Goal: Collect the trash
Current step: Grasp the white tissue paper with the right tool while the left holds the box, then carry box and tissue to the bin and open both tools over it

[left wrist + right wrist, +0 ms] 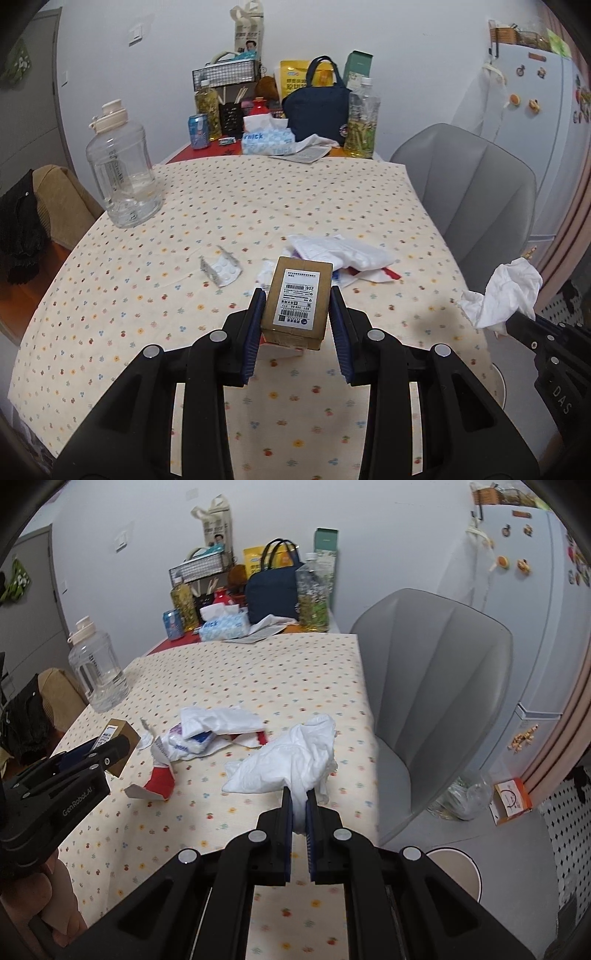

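The left gripper (pixel 297 295) clamps the cardboard box (pixel 297 301); the right gripper (pixel 299 797) pinches the crumpled tissue (pixel 291 764) near the table edge (pixel 369 738), beside the wrapper pile (pixel 210 734).

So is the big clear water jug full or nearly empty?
Nearly empty: the water jug stands upright on the tablecloth with its cap on, and only a shallow layer shows near the bottom.

black hand-held gripper (pixel 297 325), blue pads (pixel 255 332).

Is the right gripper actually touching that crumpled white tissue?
Touching. The right wrist view shows the right gripper clamping the crumpled white tissue between both fingers.
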Demonstrator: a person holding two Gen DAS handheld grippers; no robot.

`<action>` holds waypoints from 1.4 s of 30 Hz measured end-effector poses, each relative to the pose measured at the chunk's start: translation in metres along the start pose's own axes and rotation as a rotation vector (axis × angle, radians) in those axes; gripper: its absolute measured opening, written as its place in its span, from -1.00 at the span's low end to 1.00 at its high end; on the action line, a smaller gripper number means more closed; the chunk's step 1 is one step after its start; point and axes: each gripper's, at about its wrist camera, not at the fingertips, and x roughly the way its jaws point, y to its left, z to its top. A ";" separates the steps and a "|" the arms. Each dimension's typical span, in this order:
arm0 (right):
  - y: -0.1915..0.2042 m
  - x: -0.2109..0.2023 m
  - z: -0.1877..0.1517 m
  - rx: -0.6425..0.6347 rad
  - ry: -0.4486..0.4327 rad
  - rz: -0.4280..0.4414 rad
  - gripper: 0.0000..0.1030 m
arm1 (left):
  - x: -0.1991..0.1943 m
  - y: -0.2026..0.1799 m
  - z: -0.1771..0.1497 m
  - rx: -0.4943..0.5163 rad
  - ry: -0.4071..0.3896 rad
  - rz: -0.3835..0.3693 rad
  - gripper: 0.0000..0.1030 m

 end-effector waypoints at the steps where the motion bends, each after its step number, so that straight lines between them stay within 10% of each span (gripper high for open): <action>1: -0.006 -0.003 -0.001 0.008 -0.005 -0.007 -0.86 | -0.001 -0.007 0.001 0.008 -0.001 -0.009 -0.33; 42: -0.212 -0.022 -0.075 0.378 0.018 -0.241 -0.85 | 0.020 -0.228 -0.019 0.347 0.080 -0.234 -0.32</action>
